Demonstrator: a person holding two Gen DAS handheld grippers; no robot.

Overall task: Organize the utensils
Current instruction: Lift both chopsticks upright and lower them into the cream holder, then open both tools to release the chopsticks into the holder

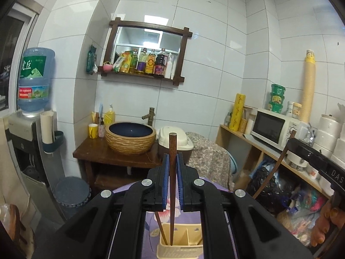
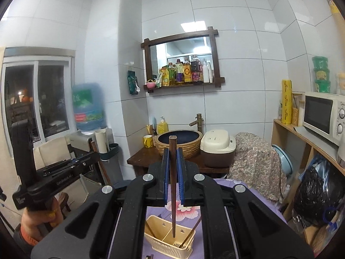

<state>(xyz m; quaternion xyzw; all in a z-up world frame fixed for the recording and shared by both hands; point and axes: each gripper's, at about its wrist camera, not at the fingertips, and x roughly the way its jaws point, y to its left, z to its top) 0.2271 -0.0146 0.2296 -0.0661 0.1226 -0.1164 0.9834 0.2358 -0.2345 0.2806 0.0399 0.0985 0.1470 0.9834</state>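
Left wrist view: the left gripper point(image 1: 172, 161) is clamped on a dark wooden chopstick point(image 1: 172, 185), held near upright between the blue pads point(image 1: 165, 172), thick end up, thin tip hanging down over the cream utensil holder point(image 1: 180, 249) on the purple floral desk point(image 1: 151, 226). The upright hold probably serves to line the tip up with a compartment opening. The tip overlaps the holder's left compartment, beside a stick point(image 1: 161, 229) already leaning there; whether it is inside or above the rim I cannot tell. At the right edge the right gripper's body point(image 1: 317, 157) shows from the side, a second chopstick point(image 1: 278, 161) slanting down from it, and a hand point(image 1: 325, 222) on its handle. Right wrist view: the right gripper point(image 2: 172, 161) is likewise shut tight on its own chopstick point(image 2: 172, 185), tip hanging over the holder point(image 2: 170, 237) near its middle divider. This view shows what the other does not: the holder's compartments clearly, slotted grille point(image 2: 179, 245) at the front, a thin stick point(image 2: 192, 231) leaning at the right. The left gripper's body point(image 2: 54, 172) appears at the left edge, its jaws hidden here. Judgement: both sticks seem about ready to be sorted into compartments.
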